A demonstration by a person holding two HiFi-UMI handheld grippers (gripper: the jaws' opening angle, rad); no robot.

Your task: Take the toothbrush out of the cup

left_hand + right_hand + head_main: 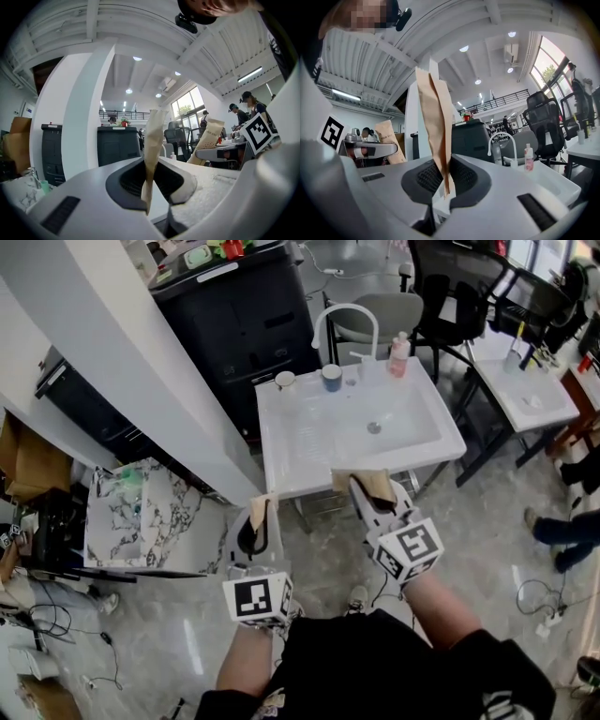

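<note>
A white sink [281, 442] stands ahead of me with an arched tap [345, 317]. On its back rim sit a blue cup [331, 378], a small white cup [285, 381] and a pink soap bottle [399, 354]. I cannot make out a toothbrush in either cup from here. My left gripper [261, 507] hangs short of the sink's front left corner, its tan-padded jaws pressed together with nothing between them [153, 136]. My right gripper [368, 482] is at the sink's front edge, also shut and empty [434, 112]. The right gripper view shows the tap [501, 140] and bottle [528, 157] ahead.
A black cabinet [239, 315] stands behind the sink on the left, beside a white pillar [122, 362]. A marble slab [141, 512] lies at lower left. Office chairs [450, 296] and another white table [530, 395] are at the right. A person's legs [562, 531] stand at far right.
</note>
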